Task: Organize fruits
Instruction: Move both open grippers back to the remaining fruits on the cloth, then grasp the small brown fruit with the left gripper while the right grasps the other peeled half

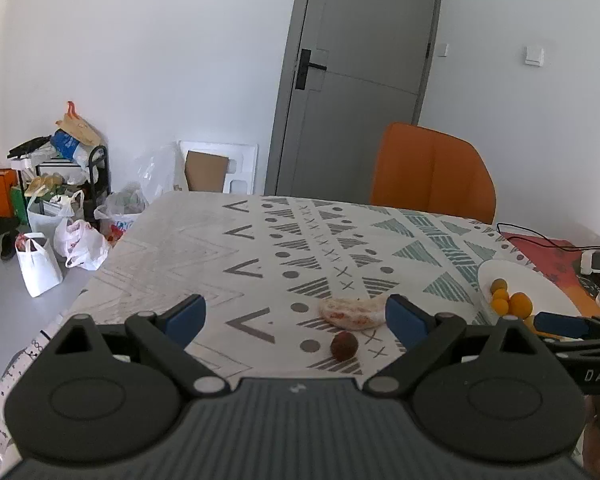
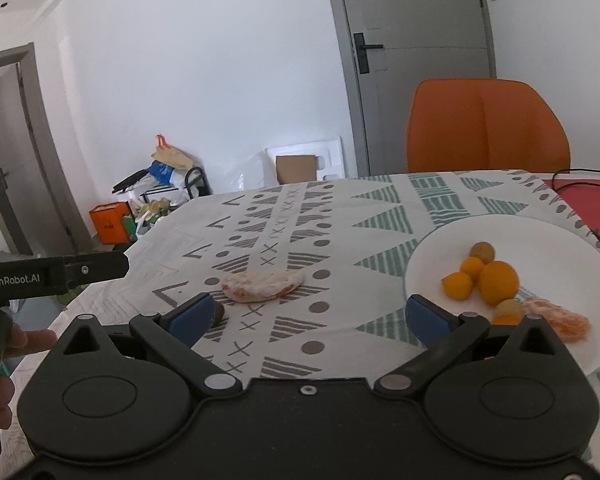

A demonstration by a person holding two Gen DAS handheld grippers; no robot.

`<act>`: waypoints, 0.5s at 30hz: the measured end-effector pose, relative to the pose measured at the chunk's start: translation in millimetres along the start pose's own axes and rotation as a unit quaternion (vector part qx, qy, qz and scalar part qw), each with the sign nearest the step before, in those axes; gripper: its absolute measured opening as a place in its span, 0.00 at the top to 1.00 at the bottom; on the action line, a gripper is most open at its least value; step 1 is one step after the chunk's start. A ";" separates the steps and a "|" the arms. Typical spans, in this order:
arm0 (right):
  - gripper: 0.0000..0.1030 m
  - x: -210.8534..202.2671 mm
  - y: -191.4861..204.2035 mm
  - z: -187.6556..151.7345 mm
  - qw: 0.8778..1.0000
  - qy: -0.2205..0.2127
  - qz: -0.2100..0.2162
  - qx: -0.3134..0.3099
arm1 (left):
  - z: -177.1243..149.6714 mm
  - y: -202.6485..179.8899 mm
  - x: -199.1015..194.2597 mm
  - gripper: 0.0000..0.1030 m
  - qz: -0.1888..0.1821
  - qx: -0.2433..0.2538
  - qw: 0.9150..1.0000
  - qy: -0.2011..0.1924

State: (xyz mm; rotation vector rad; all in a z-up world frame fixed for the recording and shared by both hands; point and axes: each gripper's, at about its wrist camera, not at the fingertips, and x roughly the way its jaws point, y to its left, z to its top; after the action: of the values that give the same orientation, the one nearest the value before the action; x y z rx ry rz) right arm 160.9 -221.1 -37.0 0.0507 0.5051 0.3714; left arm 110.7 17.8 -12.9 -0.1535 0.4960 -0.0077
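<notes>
**Both grippers held open over table, fruit partly sorted**

Left gripper [image 1: 296, 316]: held low and level above the near table edge, pointing across the patterned tablecloth [image 1: 204, 248] toward the grey door [image 1: 360, 60]. Jaws spread wide, nothing between them. In the right wrist view its body enters from the left edge with the person's hand [image 2: 4, 364] wrapped around the handle; the side reads "GenRobot.AI".

Small dark reddish-brown fruit [image 1: 344, 345]: lies on the cloth between the left gripper's blue fingertips [image 1: 404, 320], nearer the right one, touching neither. Roughly round; no clear long axis.

Wrapped pink-white fruit in clear film [image 1: 354, 313]: just beyond the dark fruit, apart from it. Long axis runs left to right across the table, the right end tapering to a point.

Right gripper [image 2: 310, 316]: also level, jaws wide open and empty. Its body in the left wrist view shows the letters "DAS"; the rest is cut off.

White plate [image 2: 540, 236]: right of the wrapped fruit, holding several oranges [image 2: 498, 282], two duller yellow-brown round fruits, and peeled orange segments [image 2: 564, 320] at its near side.

Orange chair [image 2: 488, 124]: stands behind the table's far edge.
</notes>
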 end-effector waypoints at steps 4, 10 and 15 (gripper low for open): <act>0.00 3.9 4.0 -1.9 1.000 0.004 0.001 -0.005 | -3.5 4.7 5.4 0.07 -0.004 -0.001 1.000 0.007; 0.00 7.0 3.9 -3.7 1.000 0.004 0.005 -0.015 | -10.1 4.5 18.2 0.08 -0.017 -0.006 1.000 0.020; 0.02 12.4 -4.1 -3.0 1.000 0.010 0.004 -0.007 | -13.8 -2.0 31.5 0.10 -0.021 -0.001 0.999 0.029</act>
State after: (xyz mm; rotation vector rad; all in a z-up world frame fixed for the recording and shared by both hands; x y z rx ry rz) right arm 170.9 -220.6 -45.9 0.0362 0.5215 0.3830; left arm 132.0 12.4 -39.5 -0.1668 0.5509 -0.0532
